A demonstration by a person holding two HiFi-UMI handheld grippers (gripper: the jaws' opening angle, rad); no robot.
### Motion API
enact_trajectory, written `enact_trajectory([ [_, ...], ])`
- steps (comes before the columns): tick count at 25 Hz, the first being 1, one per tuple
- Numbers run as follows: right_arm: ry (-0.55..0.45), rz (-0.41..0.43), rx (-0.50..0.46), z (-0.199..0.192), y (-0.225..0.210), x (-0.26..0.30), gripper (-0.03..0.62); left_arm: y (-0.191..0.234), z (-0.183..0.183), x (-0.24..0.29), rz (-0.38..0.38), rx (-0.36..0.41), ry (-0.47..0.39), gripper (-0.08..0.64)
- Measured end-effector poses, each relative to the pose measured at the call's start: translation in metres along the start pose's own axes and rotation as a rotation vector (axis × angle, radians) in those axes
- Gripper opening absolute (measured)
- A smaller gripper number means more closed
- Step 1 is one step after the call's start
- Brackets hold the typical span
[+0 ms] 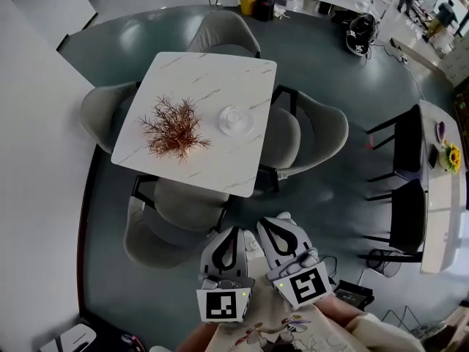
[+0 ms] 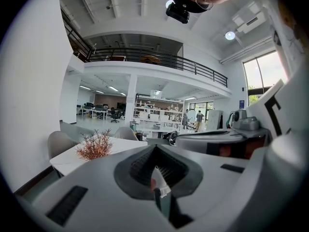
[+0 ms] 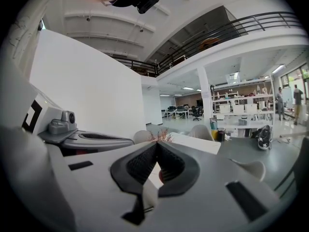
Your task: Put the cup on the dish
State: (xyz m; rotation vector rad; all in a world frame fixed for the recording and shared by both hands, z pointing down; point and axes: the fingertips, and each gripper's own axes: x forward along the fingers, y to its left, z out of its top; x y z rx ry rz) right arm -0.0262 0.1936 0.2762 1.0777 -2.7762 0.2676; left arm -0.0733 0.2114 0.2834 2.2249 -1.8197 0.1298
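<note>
On the white marble table, a pale round dish lies near the right edge. A small clear cup seems to stand in its middle, though it is too small to tell. Both grippers hang close to the person's body, well short of the table. My left gripper is shut with nothing between its jaws, and so is my right gripper beside it. The left gripper view looks past the shut jaws of the left gripper at the table. The right gripper view shows the shut right gripper and the table beyond.
A dried reddish plant lies on the table's left half. Grey chairs ring the table, one between me and it. Black chairs and a white side table stand at the right. A wall runs along the left.
</note>
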Motion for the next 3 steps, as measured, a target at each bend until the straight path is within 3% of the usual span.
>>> enact_trajectory([
  [3,-0.009,0.002,-0.003,0.0022,-0.0002,0.0014,0.002,-0.0014,-0.0001,0.0008,-0.001,0.009,0.012,0.007],
])
